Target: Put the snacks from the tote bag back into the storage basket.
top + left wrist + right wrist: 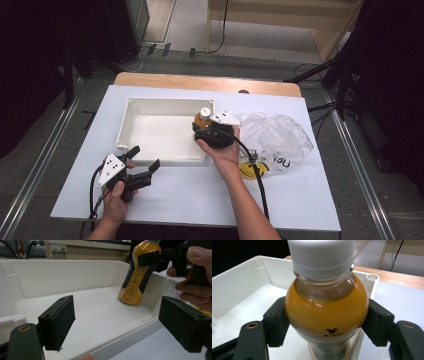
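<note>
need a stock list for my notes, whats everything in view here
bottle: one, orange drink with white cap, standing tilted in the tray's right end, clamped by the right gripper
tray: one, white, open box on the table's middle
plastic bag: one, clear and crumpled, right of the tray
yellow item: one, at the bag's near edge, too hidden to name
table: one, white top with a wooden far edge
left gripper: black, open, nothing between the jaws, near the tray's front edge
right gripper: black, shut on the bottle
</note>
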Demonstrator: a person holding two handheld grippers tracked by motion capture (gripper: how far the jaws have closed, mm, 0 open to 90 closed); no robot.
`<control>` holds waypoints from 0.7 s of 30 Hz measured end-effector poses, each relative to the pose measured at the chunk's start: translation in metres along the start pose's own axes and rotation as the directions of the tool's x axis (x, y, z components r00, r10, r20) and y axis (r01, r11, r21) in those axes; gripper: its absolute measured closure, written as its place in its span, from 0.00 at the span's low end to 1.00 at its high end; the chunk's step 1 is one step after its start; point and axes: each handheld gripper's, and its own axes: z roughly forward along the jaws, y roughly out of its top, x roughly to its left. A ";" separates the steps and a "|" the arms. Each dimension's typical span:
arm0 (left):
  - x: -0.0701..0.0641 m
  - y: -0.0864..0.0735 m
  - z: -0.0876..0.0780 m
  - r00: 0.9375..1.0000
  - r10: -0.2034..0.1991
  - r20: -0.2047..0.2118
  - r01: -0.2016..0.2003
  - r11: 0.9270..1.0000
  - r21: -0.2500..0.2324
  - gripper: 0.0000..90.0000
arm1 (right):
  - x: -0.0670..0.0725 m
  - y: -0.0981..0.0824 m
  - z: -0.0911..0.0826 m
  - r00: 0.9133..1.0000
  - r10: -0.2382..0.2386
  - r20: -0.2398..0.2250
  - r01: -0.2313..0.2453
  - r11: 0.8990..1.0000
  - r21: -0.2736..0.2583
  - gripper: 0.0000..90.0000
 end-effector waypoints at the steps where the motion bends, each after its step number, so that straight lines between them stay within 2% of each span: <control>1: 0.000 0.000 0.000 1.000 0.000 -0.001 0.000 1.000 0.000 0.16 | -0.001 0.000 0.000 1.000 0.002 -0.001 -0.002 1.000 -0.002 0.34; 8: 0.000 0.000 0.001 1.000 -0.002 -0.002 0.002 1.000 0.001 0.16 | -0.005 0.001 -0.001 0.999 0.019 -0.026 -0.019 1.000 0.002 0.33; 11: 0.000 0.000 0.001 1.000 0.000 -0.003 0.000 1.000 0.005 0.16 | -0.005 0.002 -0.004 0.999 0.010 -0.032 -0.011 1.000 -0.013 0.32; 14: 0.000 0.000 0.001 1.000 0.000 -0.002 0.000 1.000 0.005 0.16 | -0.007 0.005 -0.011 0.997 0.013 -0.071 -0.015 0.999 -0.031 0.28; 21: 0.000 0.000 0.001 1.000 -0.002 -0.003 0.002 1.000 0.004 0.16 | -0.009 0.009 -0.025 0.998 0.001 -0.059 -0.004 0.998 -0.058 0.28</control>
